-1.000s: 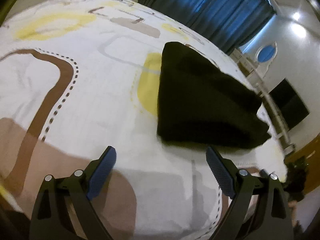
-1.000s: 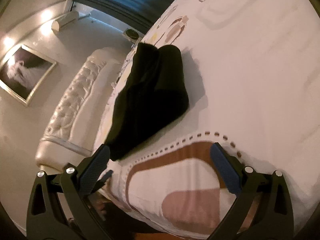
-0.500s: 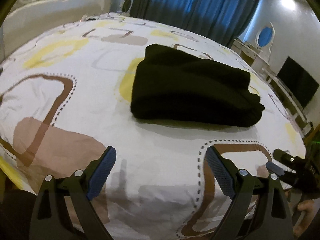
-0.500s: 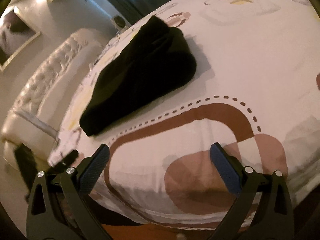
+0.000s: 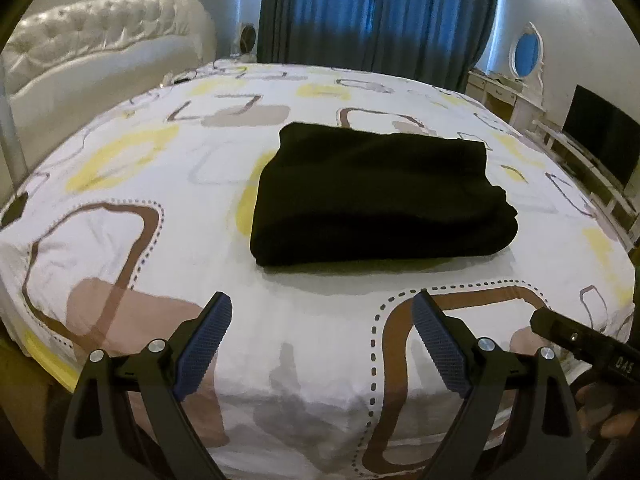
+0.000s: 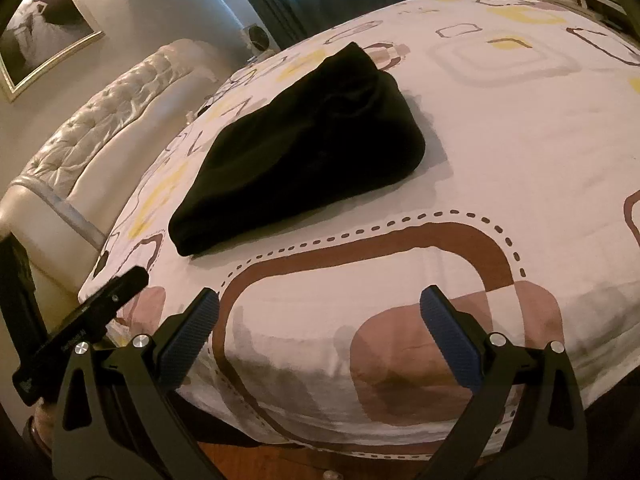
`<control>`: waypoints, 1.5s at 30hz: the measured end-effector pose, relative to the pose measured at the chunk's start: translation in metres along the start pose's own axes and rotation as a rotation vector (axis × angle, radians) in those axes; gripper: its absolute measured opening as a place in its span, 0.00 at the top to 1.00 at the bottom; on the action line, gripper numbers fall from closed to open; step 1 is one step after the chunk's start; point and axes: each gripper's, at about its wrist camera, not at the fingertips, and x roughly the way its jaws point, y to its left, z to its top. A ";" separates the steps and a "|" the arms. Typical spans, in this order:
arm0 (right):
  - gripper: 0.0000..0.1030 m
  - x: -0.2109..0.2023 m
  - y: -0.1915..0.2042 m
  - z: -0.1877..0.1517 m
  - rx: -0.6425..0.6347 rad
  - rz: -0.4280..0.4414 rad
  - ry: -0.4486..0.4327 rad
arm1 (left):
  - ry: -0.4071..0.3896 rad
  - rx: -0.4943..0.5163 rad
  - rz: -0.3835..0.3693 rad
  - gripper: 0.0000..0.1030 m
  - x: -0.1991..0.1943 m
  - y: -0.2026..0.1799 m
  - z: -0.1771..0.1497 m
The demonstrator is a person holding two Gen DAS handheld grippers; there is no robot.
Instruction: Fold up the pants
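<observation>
The black pants point(image 5: 380, 196) lie folded into a thick rectangle in the middle of the bed point(image 5: 120, 184). In the right wrist view the same pants point(image 6: 304, 144) sit up and left of centre. My left gripper point(image 5: 322, 308) hangs open near the bed's front edge, well short of the pants, with nothing between its blue pads. My right gripper point(image 6: 320, 304) is also open and empty, above the bed's near corner and apart from the pants. Part of the right tool shows at the lower right of the left view, and part of the left tool at the lower left of the right view.
A patterned white sheet covers the bed. A tufted white headboard point(image 5: 100, 48) stands at the left, blue curtains point(image 5: 380, 12) behind. A dresser with an oval mirror point(image 5: 528, 52) and a dark TV screen point(image 5: 600, 136) line the right wall. A framed picture point(image 6: 44, 28) hangs above the headboard.
Both grippers have drawn back from the pants toward the bed's front edge and levelled out. The pants lie where they were, now farther away in both views.
</observation>
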 end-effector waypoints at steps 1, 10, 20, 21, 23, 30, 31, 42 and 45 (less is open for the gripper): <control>0.02 0.000 0.000 0.000 0.000 0.001 0.001 | -0.006 -0.001 -0.003 0.12 -0.001 -0.001 0.000; 0.02 -0.001 0.001 -0.003 -0.008 0.002 0.005 | -0.047 0.010 0.045 0.12 -0.010 -0.008 0.002; 0.02 -0.007 0.010 -0.002 -0.072 -0.058 -0.021 | -0.035 0.029 0.070 0.12 -0.010 -0.014 0.001; 0.02 -0.008 0.013 -0.002 -0.082 -0.070 -0.022 | -0.027 0.026 0.066 0.12 -0.009 -0.013 0.001; 0.02 -0.008 0.018 -0.002 -0.114 -0.109 -0.025 | -0.022 0.021 0.065 0.12 -0.010 -0.012 0.000; 0.02 -0.005 0.033 -0.005 -0.178 -0.152 -0.015 | -0.016 0.001 0.103 0.12 -0.008 -0.006 -0.005; 0.02 -0.003 0.035 -0.005 -0.188 -0.153 -0.011 | -0.013 0.000 0.104 0.12 -0.008 -0.006 -0.006; 0.02 -0.003 0.044 -0.008 -0.217 -0.161 -0.005 | 0.010 -0.006 0.091 0.12 -0.007 -0.004 -0.010; 0.02 -0.003 0.045 -0.007 -0.218 -0.161 -0.001 | 0.017 -0.015 0.083 0.12 -0.006 -0.003 -0.011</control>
